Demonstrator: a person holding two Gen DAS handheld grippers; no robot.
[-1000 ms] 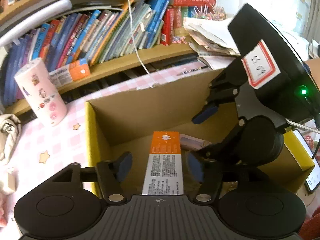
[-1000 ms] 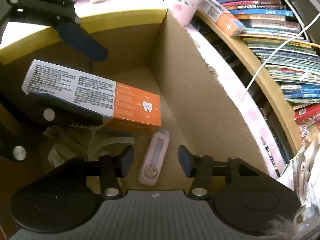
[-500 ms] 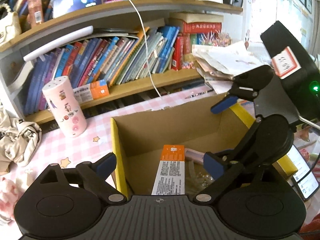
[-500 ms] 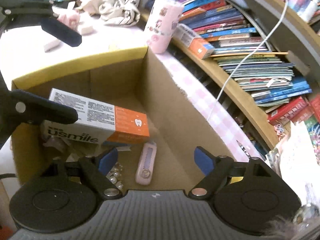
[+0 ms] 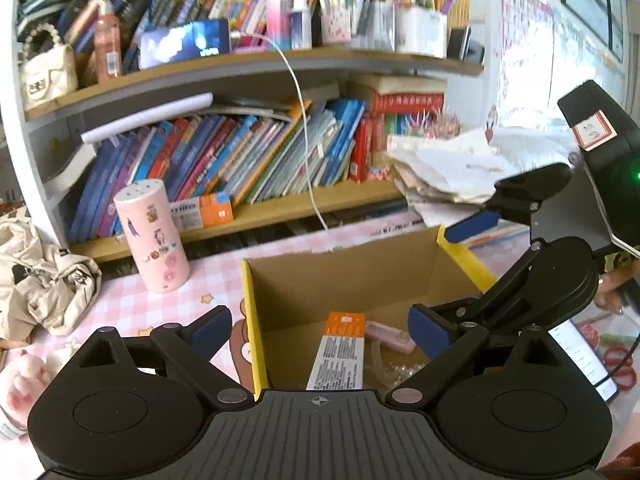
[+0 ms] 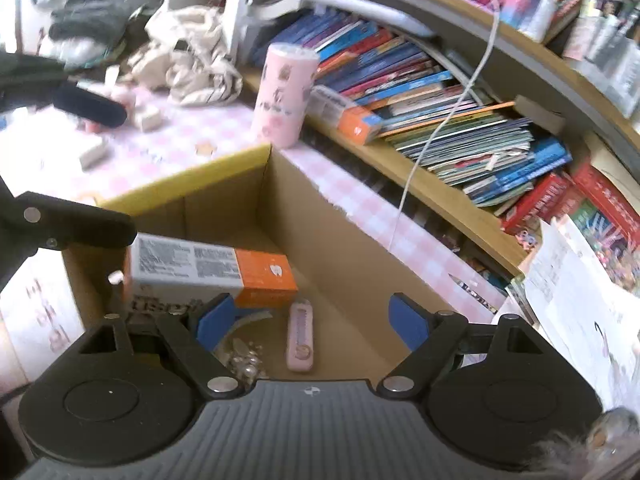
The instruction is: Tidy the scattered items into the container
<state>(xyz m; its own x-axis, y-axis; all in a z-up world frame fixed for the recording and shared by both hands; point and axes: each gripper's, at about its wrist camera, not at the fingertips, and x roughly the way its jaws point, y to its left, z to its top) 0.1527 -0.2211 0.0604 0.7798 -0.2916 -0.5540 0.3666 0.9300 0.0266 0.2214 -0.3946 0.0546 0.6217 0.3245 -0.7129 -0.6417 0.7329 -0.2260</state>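
Both tongs, left (image 5: 320, 330) and right (image 6: 306, 322), gape wide and empty above the boxed toothpaste (image 6: 208, 270) in the carton (image 6: 344, 256).

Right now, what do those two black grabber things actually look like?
Both are matte black plastic. The left gripper has two hinged arms tipped with blue pads, round discs at the base and a ribbed grey deck. The right gripper matches; its body carries a red-bordered white label and a green light.

The cardboard box (image 6: 348, 248) is open on top. A toothpaste box (image 6: 208, 268) and a pink case (image 6: 301, 336) fill one side of its floor. The far corner is bare. A pink bottle (image 5: 154, 236) stands beside the box.
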